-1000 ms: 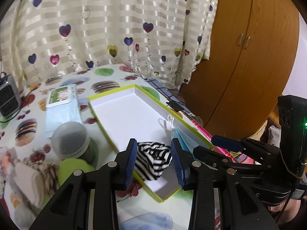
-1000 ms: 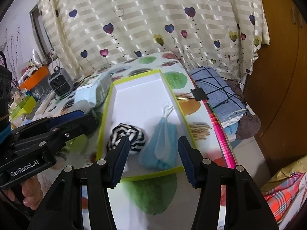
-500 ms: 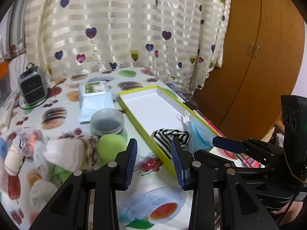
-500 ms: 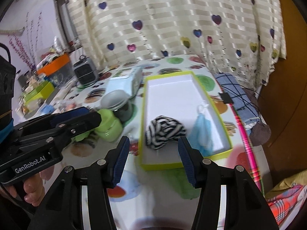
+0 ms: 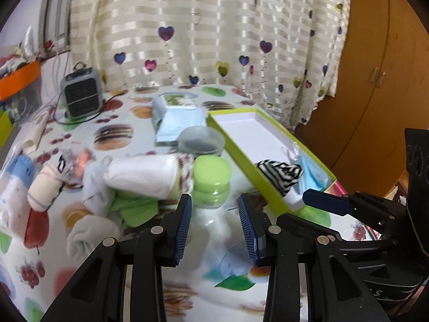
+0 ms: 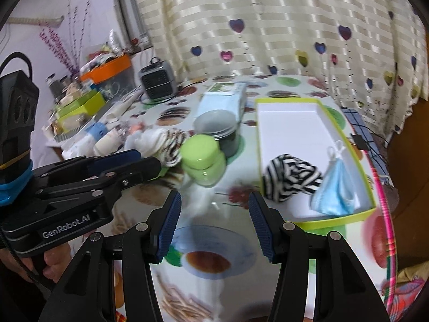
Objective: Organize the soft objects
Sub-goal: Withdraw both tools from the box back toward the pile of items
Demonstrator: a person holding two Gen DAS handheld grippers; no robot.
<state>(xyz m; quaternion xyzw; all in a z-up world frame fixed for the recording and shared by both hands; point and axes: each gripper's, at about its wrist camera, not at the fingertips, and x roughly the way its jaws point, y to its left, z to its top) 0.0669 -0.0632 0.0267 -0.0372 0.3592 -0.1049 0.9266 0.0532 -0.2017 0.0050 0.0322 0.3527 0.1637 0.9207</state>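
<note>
Heart-print curtain behind; table (image 5: 128, 134) under a fruit-print cloth.

- Green-rimmed box (image 6: 292, 112), right edge of table: striped cloth (image 6: 291, 177) and blue mask (image 6: 335, 187) lodged at its near end.
- Rolled white towel (image 5: 142, 175) with other soft rolls, heaped toward the left edge, beside a green jar (image 5: 211, 179).
- Left hand-held gripper (image 5: 214, 226): jaws apart, nothing held.
- Right hand-held gripper (image 6: 214, 221): jaws apart, nothing held.

Step judged: between placements. Next pick: the towel is to be straddled, clear of the jar.
</note>
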